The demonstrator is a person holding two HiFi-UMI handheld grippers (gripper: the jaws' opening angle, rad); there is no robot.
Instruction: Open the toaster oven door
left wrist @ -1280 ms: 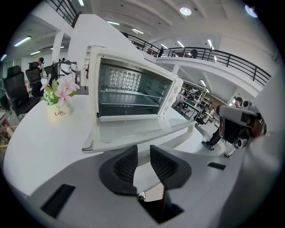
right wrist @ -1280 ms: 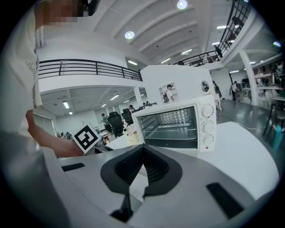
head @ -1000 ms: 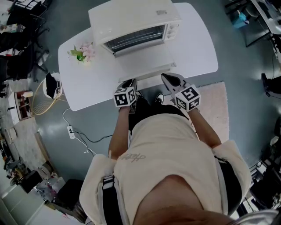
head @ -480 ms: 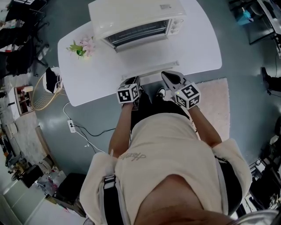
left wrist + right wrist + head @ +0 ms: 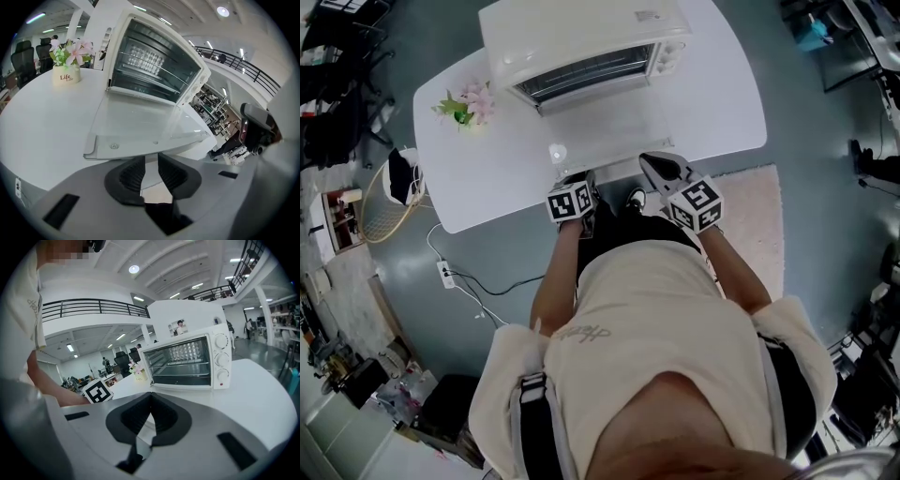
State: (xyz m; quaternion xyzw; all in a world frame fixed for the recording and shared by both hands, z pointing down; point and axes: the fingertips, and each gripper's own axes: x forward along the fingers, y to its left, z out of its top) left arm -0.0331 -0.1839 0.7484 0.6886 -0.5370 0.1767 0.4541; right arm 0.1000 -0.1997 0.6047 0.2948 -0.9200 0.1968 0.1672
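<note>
- The person's left tool [image 5: 151, 159] sits lowest in the left tool view. Its jaws are spread with a clear gap, and nothing is pinched between them.
- The right tool [image 5: 150, 394] is seen with its jaw tips pressed together and empty. In the head view it is held at the tabletop's [image 5: 712, 103] near edge, right of centre.
- Just above the left jaws, the door's handle [image 5: 117, 147] runs across the middle of the frame. It is close to the tips but apart from them.
- The door [image 5: 140, 126] is already swung fully down and lies roughly level in front of the oven [image 5: 581, 37], which stands at the upper centre of the head view. The racks inside are exposed.
- The opening is judged to be done, so the step in hand is taken to be a clean withdrawal of the left tool.
- The jaws are best kept spread while the tool is drawn back towards the lower frame, so that the handle's lip is not hooked and the door is not lifted again.
- The door should be confirmed to be resting at its stop, not springing upward, before the tool is taken well away.
- The right tool is best held where it is, clear of the door's swing.
- The flowers [image 5: 464, 105] at the upper left are well apart and need no care.
</note>
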